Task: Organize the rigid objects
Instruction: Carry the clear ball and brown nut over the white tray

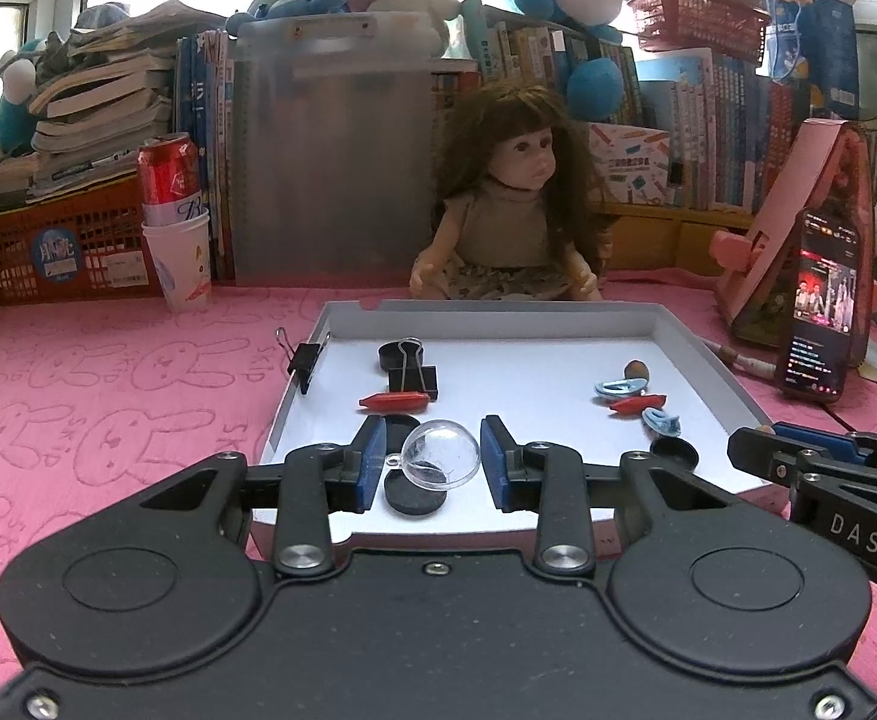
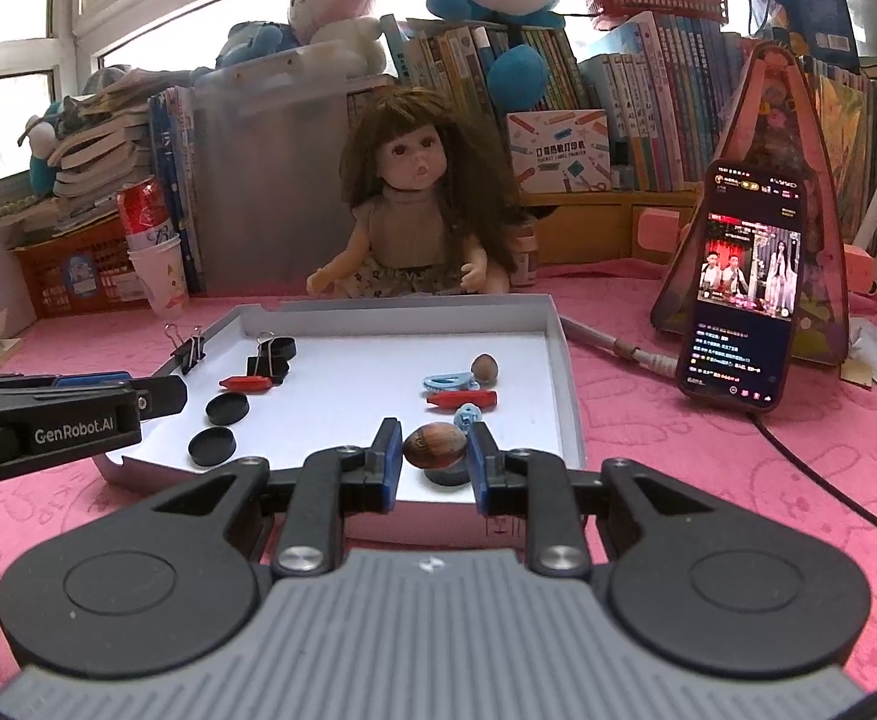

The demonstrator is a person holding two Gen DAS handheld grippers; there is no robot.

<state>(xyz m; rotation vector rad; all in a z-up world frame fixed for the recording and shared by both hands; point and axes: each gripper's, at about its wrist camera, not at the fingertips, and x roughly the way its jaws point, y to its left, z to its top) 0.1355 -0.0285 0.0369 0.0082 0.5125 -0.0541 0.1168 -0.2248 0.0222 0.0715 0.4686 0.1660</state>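
A white shallow tray (image 1: 702,354) (image 2: 558,348) lies on the pink cloth. In the left wrist view my left gripper (image 1: 433,456) is shut on a clear plastic half-dome (image 1: 441,453), held above a black disc (image 1: 414,498). In the right wrist view my right gripper (image 2: 435,450) is shut on a brown nut (image 2: 435,445), above another black disc (image 2: 449,476). The tray also holds red pegs (image 1: 394,401) (image 2: 461,400), black binder clips (image 1: 412,375) (image 2: 267,363), blue clips (image 1: 618,387) (image 2: 447,383), a second nut (image 2: 485,369) and black discs (image 2: 212,446).
A doll (image 1: 516,204) sits right behind the tray. A phone (image 2: 741,288) leans on a pink stand at the right, its cable (image 2: 810,468) crossing the cloth. A red can in paper cups (image 1: 177,222) stands at the left, by an orange basket (image 1: 48,252). Books line the back.
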